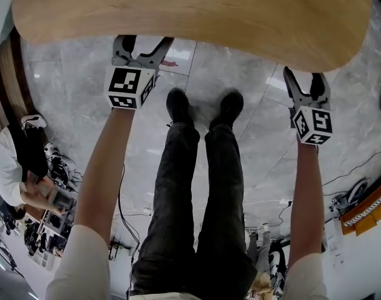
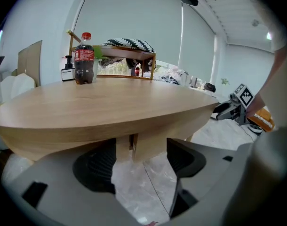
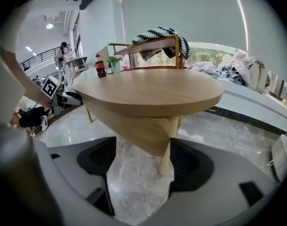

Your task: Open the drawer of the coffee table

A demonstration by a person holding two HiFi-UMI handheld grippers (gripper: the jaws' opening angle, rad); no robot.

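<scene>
While you are standing over the pale grey veined marble floor (image 1: 253, 74), your left tongs (image 1: 142, 45) are pointing at the near rim of the counter (image 1: 190, 17), a smooth, light-wood oval with a rounded edge. Their tips are sitting hidden beneath that rim in the head view. Those tongs are gaping wide, their ribbed black pads (image 2: 99, 166) framing only a flat wooden leg (image 2: 134, 147) and glossy tile, with nothing pressed between them. A black-and-white marker cube (image 1: 129, 87) is riding on their back. Toward the far left of the top, a plastic cola bottle (image 2: 84, 58) with a red cap is standing upright. Between your arms, your black shoes (image 1: 178, 105) are pointing at the counter. Further right, your right tongs (image 1: 305, 83) are hanging just short of the rim, also spread wide and empty, framing a slim pale leg (image 3: 166, 149) under the tapering wooden underside. Which part of that underside is the drawer, neither tongs view is showing clearly.
</scene>
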